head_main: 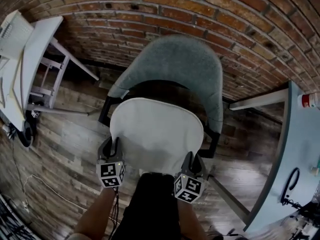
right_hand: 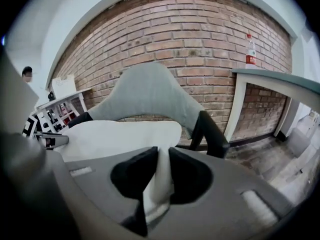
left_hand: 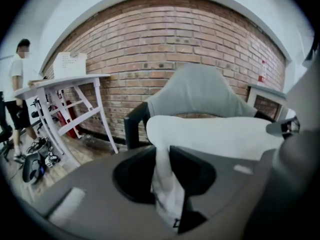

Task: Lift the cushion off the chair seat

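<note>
A white cushion (head_main: 155, 134) hangs above the seat of a grey chair (head_main: 180, 64) with black armrests. My left gripper (head_main: 113, 149) is shut on the cushion's near left corner, and the white fabric (left_hand: 165, 184) is pinched between its jaws. My right gripper (head_main: 194, 163) is shut on the near right corner, with a fold of the cushion (right_hand: 159, 181) between its jaws. In the left gripper view the cushion (left_hand: 215, 134) stretches across in front of the chair back (left_hand: 200, 91). The right gripper view shows the cushion (right_hand: 120, 136) spreading left below the chair back (right_hand: 145, 96).
A white table (head_main: 25, 59) with a white basket stands at the left, and a pale table (head_main: 295, 154) with a bottle (head_main: 309, 100) at the right. A brick wall (head_main: 150, 14) is behind the chair. A person (left_hand: 15, 94) stands far left. Cables lie on the wood floor (head_main: 55, 154).
</note>
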`<state>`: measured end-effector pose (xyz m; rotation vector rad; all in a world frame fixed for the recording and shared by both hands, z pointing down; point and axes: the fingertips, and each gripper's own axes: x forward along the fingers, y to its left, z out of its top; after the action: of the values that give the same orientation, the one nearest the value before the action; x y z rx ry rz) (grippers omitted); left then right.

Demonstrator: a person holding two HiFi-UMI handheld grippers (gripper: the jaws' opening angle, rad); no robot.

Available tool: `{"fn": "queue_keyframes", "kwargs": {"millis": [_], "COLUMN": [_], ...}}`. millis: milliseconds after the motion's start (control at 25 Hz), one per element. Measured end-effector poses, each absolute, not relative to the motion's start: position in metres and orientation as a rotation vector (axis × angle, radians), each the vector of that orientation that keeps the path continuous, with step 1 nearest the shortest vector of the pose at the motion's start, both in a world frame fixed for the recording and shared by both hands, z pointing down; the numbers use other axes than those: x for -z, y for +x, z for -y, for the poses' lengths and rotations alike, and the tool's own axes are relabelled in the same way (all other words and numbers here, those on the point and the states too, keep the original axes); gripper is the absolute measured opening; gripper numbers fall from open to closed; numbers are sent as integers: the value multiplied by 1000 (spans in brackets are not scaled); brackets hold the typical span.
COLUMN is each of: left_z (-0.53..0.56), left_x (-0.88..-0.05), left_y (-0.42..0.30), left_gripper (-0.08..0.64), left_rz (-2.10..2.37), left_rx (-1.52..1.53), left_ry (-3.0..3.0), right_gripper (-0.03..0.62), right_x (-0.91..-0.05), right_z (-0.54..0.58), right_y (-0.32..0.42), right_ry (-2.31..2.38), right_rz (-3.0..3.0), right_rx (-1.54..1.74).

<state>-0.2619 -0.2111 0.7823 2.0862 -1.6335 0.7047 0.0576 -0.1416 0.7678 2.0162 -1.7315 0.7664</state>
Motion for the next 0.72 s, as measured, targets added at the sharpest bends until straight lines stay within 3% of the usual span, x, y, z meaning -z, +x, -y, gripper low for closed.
{"fn": "queue_keyframes", "kwargs": {"millis": [720], "left_z": [209], "left_x": [-566], "left_y": [-242], "left_gripper": [80], "left_rz": [1756], "left_rx": [-594], "left_ry": [2073], "right_gripper": [66], "right_x": [-550], "right_z": [179], "right_y": [83], "right_ry": [1942], "right_rz": [1941], "right_rx": [-631]}}
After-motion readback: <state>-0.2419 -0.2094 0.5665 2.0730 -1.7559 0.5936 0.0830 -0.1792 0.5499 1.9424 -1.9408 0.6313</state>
